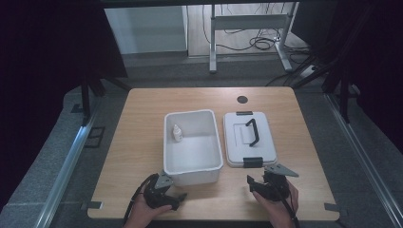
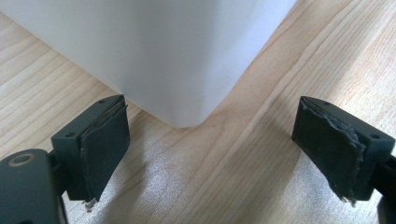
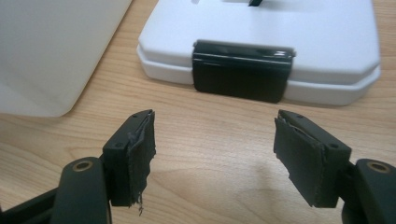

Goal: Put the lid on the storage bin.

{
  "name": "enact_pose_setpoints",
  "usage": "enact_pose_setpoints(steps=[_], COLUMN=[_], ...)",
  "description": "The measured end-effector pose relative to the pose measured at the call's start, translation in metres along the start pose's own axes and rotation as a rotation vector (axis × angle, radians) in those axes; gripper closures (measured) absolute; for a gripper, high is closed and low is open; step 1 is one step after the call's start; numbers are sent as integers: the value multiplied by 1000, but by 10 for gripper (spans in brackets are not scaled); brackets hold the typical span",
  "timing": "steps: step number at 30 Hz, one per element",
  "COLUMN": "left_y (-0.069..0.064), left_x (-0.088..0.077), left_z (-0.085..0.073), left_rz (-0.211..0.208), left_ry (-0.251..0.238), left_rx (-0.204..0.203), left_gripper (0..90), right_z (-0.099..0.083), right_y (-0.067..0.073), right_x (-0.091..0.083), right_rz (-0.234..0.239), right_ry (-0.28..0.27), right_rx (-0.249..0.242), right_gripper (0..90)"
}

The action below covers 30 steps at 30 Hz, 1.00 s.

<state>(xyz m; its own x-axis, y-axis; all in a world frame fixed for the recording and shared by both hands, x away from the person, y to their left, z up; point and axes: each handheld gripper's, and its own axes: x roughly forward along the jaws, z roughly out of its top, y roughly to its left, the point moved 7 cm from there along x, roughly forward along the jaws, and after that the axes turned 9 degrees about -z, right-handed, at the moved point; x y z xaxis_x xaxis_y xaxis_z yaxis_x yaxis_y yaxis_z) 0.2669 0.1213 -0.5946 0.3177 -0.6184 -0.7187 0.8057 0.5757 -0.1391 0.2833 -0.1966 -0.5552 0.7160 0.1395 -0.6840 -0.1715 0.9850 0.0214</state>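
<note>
Near the white bin (image 1: pixel 192 164): I'm holding both grippers.
Left gripper (image 2: pixel 212 149): jaws standing spread, facing the bin's corner.
Right gripper (image 3: pixel 215 156): jaws spread, empty, facing the lid (image 3: pixel 327 42) beside the bin.

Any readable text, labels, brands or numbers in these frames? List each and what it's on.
None readable.
White box: plain walls, no print.
Lid and its black latch: no marking visible.
Small bottle inside the box: too small to tell whether it carries a label.
</note>
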Motion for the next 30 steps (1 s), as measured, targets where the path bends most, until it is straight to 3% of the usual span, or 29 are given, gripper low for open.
enact_pose_setpoints(steps=[6, 21, 30], left_y=[0, 0, 0], left_x=[0, 0, 0], left_z=[0, 0, 0], left_rz=[0, 0, 0], left_ry=[0, 1, 2], left_rx=[0, 0, 2], left_gripper=[111, 111, 112], right_z=[6, 29, 49], right_y=[-5, -15, -19], right_x=[-5, -8, -6], right_rz=[23, -25, -18], right_ry=[6, 60, 85], right_rx=[23, 26, 48], right_gripper=[311, 325, 332])
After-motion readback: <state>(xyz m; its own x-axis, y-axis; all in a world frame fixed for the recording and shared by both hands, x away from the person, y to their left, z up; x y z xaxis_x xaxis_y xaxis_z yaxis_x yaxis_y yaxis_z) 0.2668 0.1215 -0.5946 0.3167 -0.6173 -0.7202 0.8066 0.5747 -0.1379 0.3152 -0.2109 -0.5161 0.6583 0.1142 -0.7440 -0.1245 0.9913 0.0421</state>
